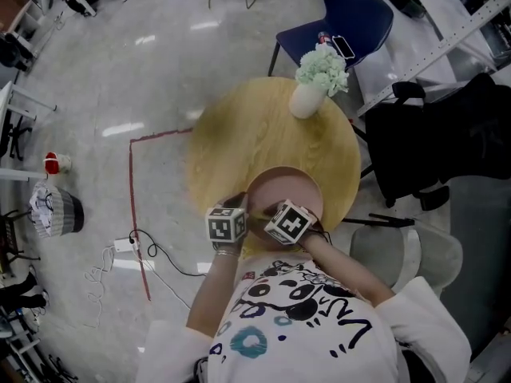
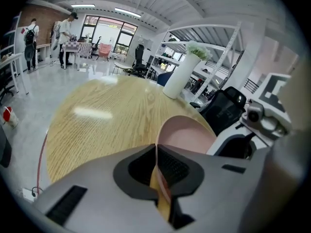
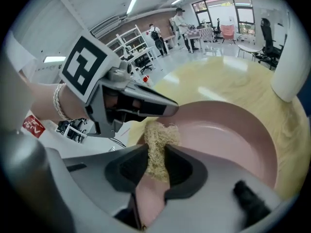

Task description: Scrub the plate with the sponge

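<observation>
Pink plate [image 1: 283, 188]: at the wooden counter's [image 1: 239, 130] 6 o'clock edge.
Left tool [image 2: 156, 171]: clamped on the plate's rim.
Right tool [image 3: 154, 166]: pinching a tan sponge [image 3: 156, 140] against the plate.

The head view looked steeply down onto the table [image 1: 223, 134]. Both gripper views, close in, shared the pink plate [image 3: 228, 135].
</observation>
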{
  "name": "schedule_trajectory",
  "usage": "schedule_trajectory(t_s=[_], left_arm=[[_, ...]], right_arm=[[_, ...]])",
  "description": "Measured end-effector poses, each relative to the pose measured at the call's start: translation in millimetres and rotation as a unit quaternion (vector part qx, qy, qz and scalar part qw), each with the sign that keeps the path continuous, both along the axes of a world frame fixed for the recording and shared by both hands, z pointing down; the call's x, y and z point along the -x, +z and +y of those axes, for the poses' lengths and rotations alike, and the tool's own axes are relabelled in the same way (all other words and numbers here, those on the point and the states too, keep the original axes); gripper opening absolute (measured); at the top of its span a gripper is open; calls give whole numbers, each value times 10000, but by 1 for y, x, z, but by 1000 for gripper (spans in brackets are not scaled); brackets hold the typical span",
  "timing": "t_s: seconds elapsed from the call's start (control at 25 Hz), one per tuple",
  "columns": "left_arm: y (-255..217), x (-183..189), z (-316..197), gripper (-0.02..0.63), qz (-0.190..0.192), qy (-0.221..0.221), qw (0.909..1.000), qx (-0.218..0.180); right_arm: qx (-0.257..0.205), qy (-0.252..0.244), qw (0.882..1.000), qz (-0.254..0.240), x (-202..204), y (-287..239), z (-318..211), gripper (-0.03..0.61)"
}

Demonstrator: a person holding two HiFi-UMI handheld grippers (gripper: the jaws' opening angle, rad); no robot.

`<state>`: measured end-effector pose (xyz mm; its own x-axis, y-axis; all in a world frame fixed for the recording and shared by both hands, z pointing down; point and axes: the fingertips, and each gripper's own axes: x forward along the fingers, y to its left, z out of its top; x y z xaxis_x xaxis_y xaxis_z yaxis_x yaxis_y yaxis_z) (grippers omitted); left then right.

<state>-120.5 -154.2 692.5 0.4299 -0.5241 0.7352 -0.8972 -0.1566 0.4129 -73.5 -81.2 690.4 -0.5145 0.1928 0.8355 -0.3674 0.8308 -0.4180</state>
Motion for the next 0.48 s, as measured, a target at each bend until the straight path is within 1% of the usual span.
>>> schedule_trajectory(t_s=[0.28,0.48], left_arm=[[0,-1,0,24,84,100,9999,19],[0,0,1,25,83,116,9999,38]], right_arm=[[-147,227,9996,104,-1,-1,-31,111],[-280,702,9970,147,-13,1,-63,110]])
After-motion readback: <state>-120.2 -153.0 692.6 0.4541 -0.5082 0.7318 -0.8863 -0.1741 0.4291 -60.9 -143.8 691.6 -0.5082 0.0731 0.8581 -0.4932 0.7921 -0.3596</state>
